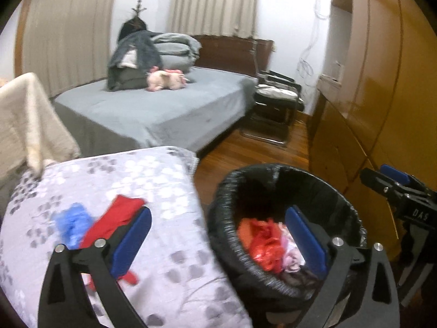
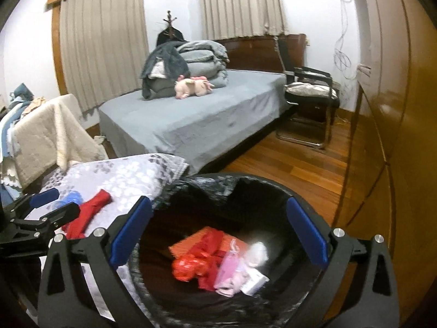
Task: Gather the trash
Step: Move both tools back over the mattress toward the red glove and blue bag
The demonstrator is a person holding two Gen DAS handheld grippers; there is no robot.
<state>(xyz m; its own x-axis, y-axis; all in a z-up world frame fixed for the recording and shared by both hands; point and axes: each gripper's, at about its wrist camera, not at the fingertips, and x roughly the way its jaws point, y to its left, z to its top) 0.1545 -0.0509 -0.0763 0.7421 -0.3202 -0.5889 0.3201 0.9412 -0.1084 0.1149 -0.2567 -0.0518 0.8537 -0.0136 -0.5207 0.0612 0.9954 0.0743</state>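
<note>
Beside the patterned quilt (image 1: pixel 114 191), a bin lined with a black bag (image 1: pixel 338 199) stood on the wooden floor (image 1: pixel 245 153), and both views took it in from different sides. The left gripper (image 1: pixel 218 246) hung with its blue pads wide apart and nothing between them, one finger over the quilt and the other over the bin's rim. The right gripper (image 2: pixel 218 235) was likewise spread wide and empty, straddling the bin's mouth. Only the right wrist view looked straight down into the bin, where red wrapping (image 2: pixel 196 259), a pink piece (image 2: pixel 229 270) and a small white box (image 2: pixel 255 281) lay on the bottom; the left wrist view caught that heap (image 1: pixel 262 246) obliquely, blurred. The left wrist view showed more clearly the trash still on the quilt: a red piece (image 1: pixel 114 218) and a crumpled blue piece (image 1: pixel 72 222), touching each other; in the right wrist view they appeared smaller, partly behind the other gripper. The right wrist view alone showed piled clothes (image 2: pixel 19 104) at far left. Both showed the grey bed (image 2: pixel 191 120) with a pink plush toy (image 2: pixel 192 86) and a chair (image 2: pixel 311 95).
</note>
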